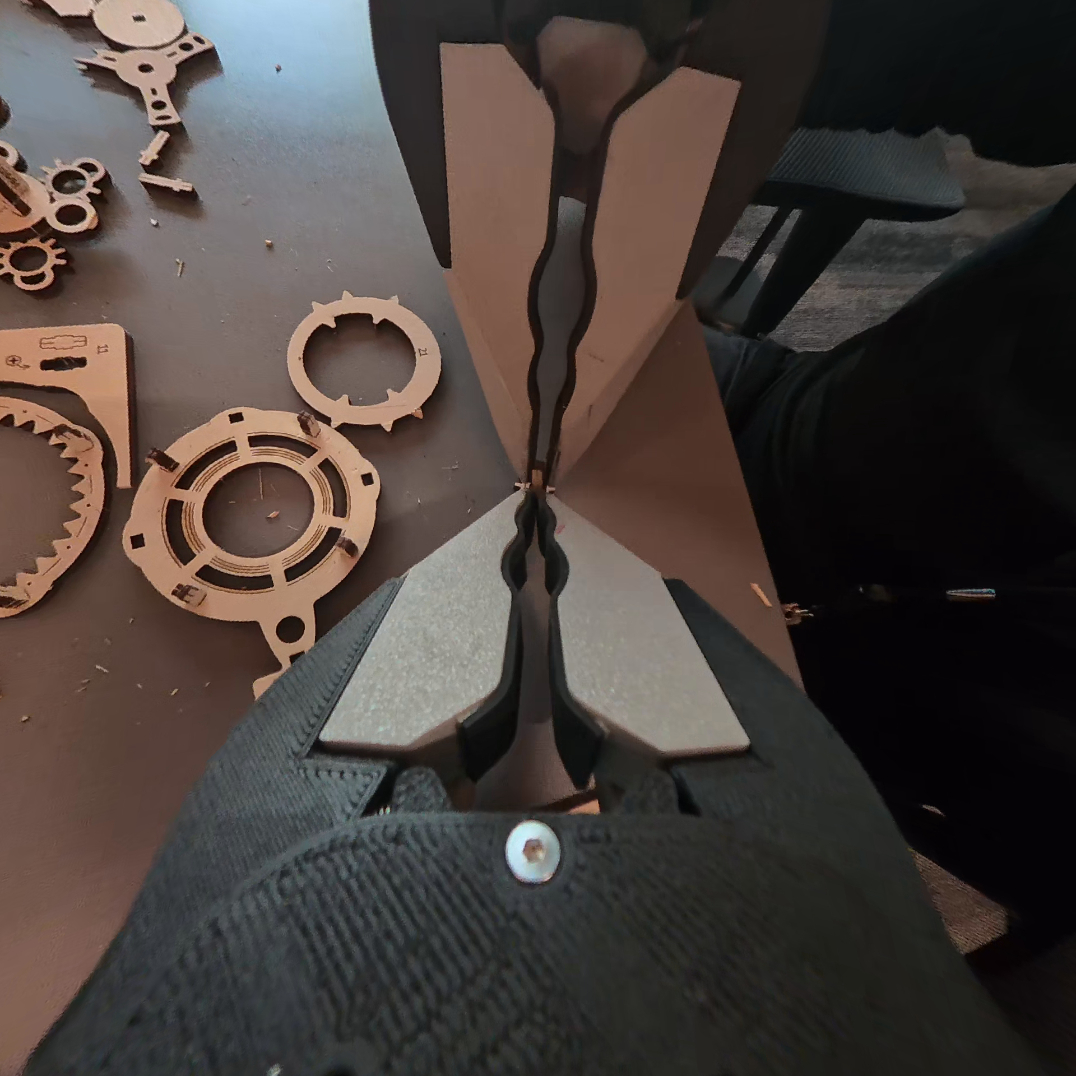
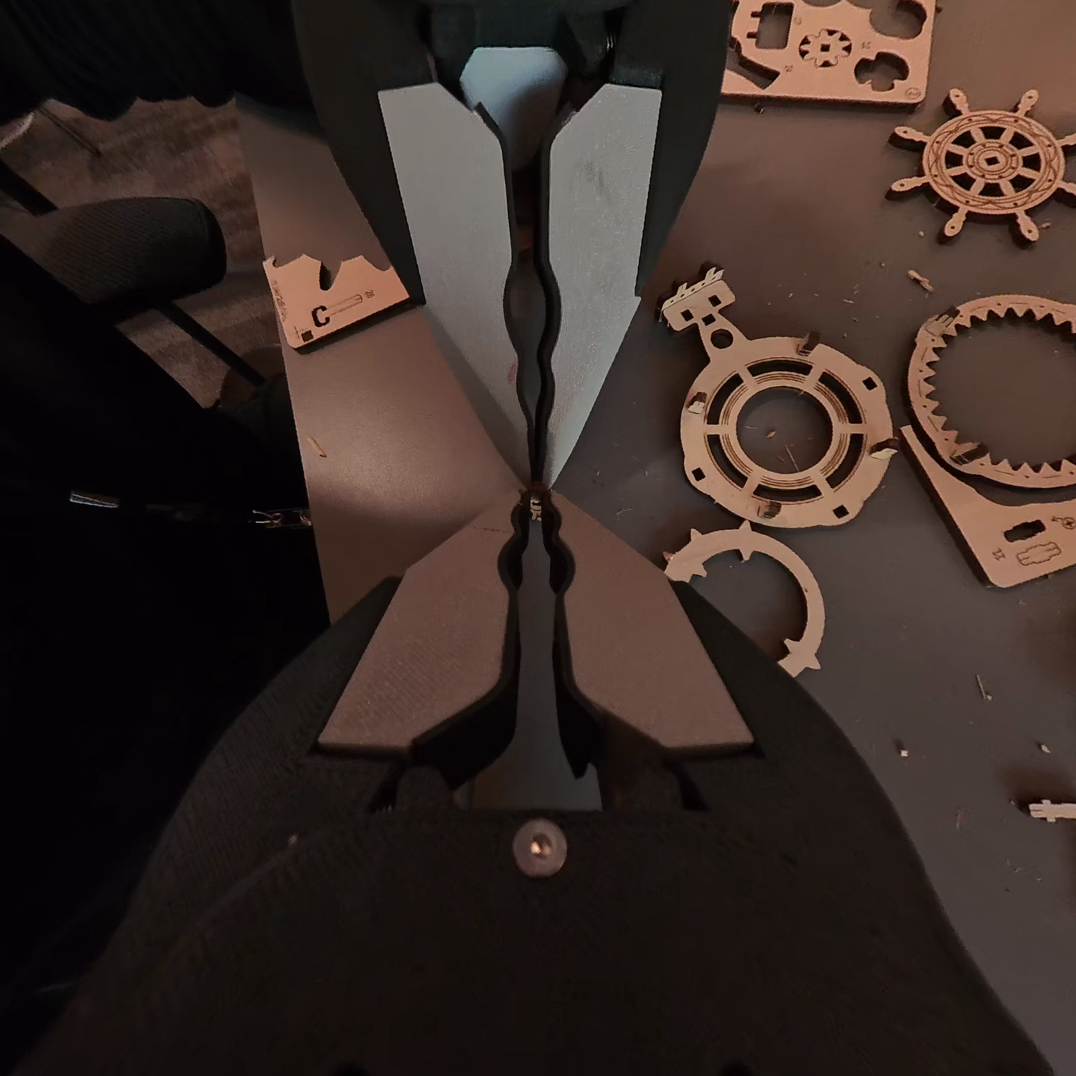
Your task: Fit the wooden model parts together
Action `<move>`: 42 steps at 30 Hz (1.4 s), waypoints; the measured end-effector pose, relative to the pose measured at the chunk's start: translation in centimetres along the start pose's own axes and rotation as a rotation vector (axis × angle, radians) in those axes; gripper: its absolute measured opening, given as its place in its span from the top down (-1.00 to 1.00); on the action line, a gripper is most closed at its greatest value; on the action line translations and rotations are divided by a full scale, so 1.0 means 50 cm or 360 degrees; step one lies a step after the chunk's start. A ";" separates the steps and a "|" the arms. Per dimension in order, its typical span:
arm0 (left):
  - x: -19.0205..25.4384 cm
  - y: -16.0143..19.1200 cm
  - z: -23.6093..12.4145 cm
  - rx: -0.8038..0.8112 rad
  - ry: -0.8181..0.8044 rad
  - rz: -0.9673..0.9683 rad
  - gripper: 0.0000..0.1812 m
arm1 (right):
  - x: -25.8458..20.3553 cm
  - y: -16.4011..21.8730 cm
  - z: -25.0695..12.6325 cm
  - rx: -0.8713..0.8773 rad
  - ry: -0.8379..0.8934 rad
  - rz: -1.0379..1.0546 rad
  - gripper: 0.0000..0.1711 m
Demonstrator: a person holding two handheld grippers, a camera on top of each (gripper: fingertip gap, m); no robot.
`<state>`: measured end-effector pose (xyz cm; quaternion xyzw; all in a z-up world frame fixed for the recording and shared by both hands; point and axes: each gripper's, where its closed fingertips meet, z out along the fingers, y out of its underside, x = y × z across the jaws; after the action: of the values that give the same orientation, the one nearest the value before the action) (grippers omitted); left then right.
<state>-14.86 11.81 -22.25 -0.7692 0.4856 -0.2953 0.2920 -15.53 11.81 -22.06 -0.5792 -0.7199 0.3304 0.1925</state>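
My left gripper (image 1: pixel 534 502) and right gripper (image 2: pixel 534 515) meet tip to tip above the dark table's front edge. Both are shut, and a tiny wooden peg (image 1: pixel 539 481) is pinched where the tips meet; it also shows in the right wrist view (image 2: pixel 535 504). The right gripper (image 1: pixel 545 460) comes in from the top of the left wrist view, and the left gripper (image 2: pixel 539 473) from the top of the right wrist view. A round slotted wooden disc (image 1: pixel 250 512) with several pegs standing in it lies on the table (image 2: pixel 786 431).
A spiked wooden ring (image 1: pixel 364 361) (image 2: pixel 757 588), a toothed gear ring in its sheet (image 1: pixel 41 495) (image 2: pixel 1001 402), a ship's wheel (image 2: pixel 990 163), a cut-out sheet (image 2: pixel 827 52) and a scrap piece (image 2: pixel 337 303) lie around. A dark chair (image 2: pixel 145 244) stands beyond the table edge. Only a small space, under 4 cm, lies between the two pairs of fingers.
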 end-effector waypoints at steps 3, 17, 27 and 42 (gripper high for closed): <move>-0.003 -0.001 0.000 0.0003 -0.0011 -0.0011 1.00 | 0.003 0.000 0.000 -0.0032 0.0040 -0.0040 1.00; -0.009 0.000 -0.002 0.0003 -0.0023 -0.0024 1.00 | 0.012 -0.002 -0.007 -0.0130 0.0074 -0.0090 1.00; -0.010 0.000 -0.001 0.0002 -0.0031 -0.0023 1.00 | 0.009 0.001 -0.002 -0.0178 0.0047 -0.0076 1.00; -0.005 0.000 0.001 -0.0004 -0.0022 -0.0047 1.00 | 0.007 0.005 -0.002 -0.0200 0.0034 0.0030 1.00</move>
<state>-14.90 12.02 -22.35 -0.7788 0.4725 -0.2936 0.2899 -15.38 12.22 -22.19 -0.6005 -0.7316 0.2801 0.1603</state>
